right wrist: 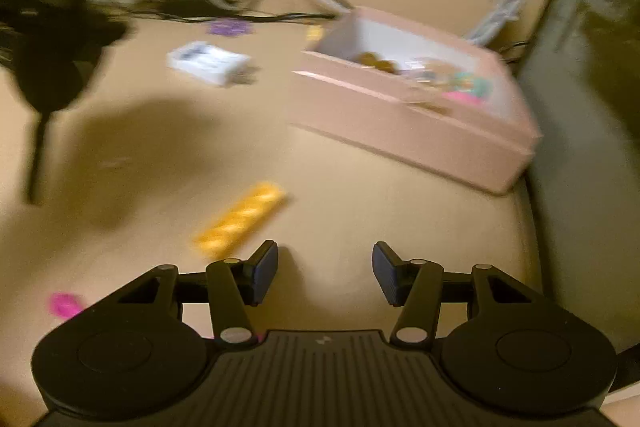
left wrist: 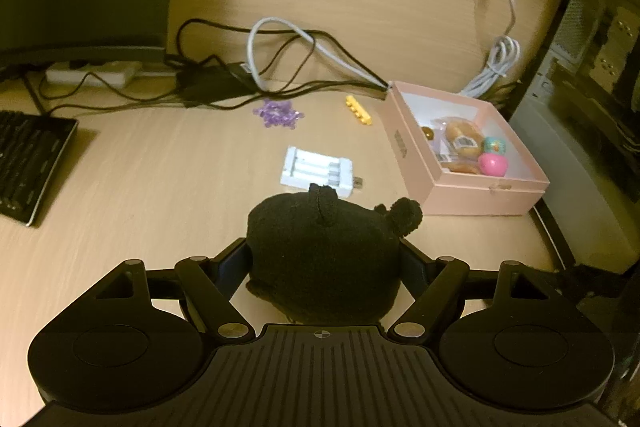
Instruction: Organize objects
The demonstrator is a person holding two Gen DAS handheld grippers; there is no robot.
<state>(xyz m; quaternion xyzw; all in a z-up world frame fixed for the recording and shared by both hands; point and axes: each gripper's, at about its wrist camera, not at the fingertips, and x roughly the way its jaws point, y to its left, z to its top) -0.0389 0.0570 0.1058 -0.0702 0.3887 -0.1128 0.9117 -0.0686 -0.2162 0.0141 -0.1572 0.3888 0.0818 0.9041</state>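
1. The left tool (left wrist: 324,259) pinched a black plush (left wrist: 324,255) between its fingers, above the surface (left wrist: 160,167) near the front edge
2. The right tool (right wrist: 325,273) was spread with nothing between its fingers, low over the surface near the right edge
3. A pink box (left wrist: 480,195) sat open at the right edge of the surface, with a pink ball (left wrist: 494,163), a teal ball (left wrist: 495,145) and wrapped snacks (left wrist: 462,139) inside
4. A white charger (left wrist: 316,171) lay left of the box, with purple beads (left wrist: 278,113) and a small yellow piece (left wrist: 359,110) nearer the back edge
5. In the blurred right view, a yellow bar (right wrist: 240,219) lay just ahead of the right tool's left finger, and a pink item (right wrist: 64,305) lay near the front edge
6. Cables (left wrist: 280,67) tangled along the back edge
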